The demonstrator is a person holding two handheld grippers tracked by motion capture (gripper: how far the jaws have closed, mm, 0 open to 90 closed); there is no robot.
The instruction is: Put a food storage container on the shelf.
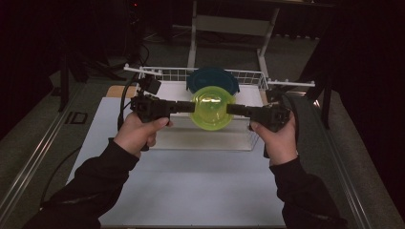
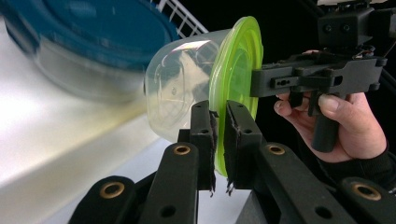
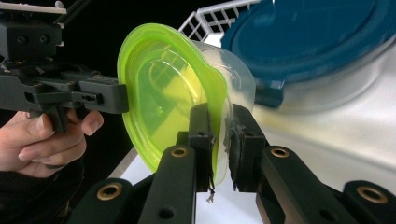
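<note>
Room: dark all around, with a white worktop [image 1: 191,186] lit in the middle.
Rack: a white wire rack [image 1: 200,75] stands at the far end of the worktop.
Tub: a small clear plastic tub with a bright green round lid [image 1: 211,108] is held up in the air, just in front of the rack, tipped on its side.
Big tub: a bigger clear tub with a dark blue lid [image 1: 212,79] sits in the rack, right behind the green-lidded tub.
Left gripper: the black left gripper [image 1: 187,107] is at the left side of the green lid, and its jaws are clamped on the lid's edge.
Right gripper: the black right gripper [image 1: 232,109] is at the right side of the green lid, and its jaws are pinched on the rim there.
Hands: the left hand [image 1: 137,133] and the right hand [image 1: 277,138] hold the gripper handles, nearer to the person than the rack.
</note>
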